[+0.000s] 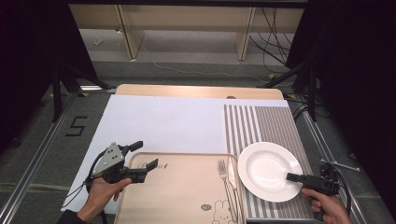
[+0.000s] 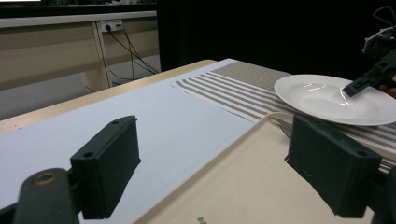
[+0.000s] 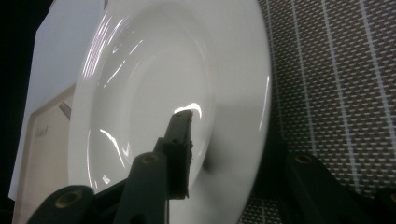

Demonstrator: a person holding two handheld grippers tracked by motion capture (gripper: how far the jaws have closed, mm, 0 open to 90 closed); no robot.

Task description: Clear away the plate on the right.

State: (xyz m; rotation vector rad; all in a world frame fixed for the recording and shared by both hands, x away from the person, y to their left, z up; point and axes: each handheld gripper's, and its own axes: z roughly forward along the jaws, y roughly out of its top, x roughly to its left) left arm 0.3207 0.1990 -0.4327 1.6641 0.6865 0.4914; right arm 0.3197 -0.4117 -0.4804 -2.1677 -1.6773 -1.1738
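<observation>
My right tongs (image 1: 293, 177) clamp the plate (image 1: 266, 169) rim, left tongs (image 1: 145, 155) gape over the tray (image 1: 187, 186); a thin grip may let the plate slip.

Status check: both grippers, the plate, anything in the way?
Left gripper open, straddling tray corner. Right gripper clamped on white plate rim, plate on striped mat. Fork lies close beside plate.

We hold two black grippers, the left gripper (image 1: 141, 161) with a grey three-cornered plate, the right gripper (image 1: 293, 177) with a thin black cable.
</observation>
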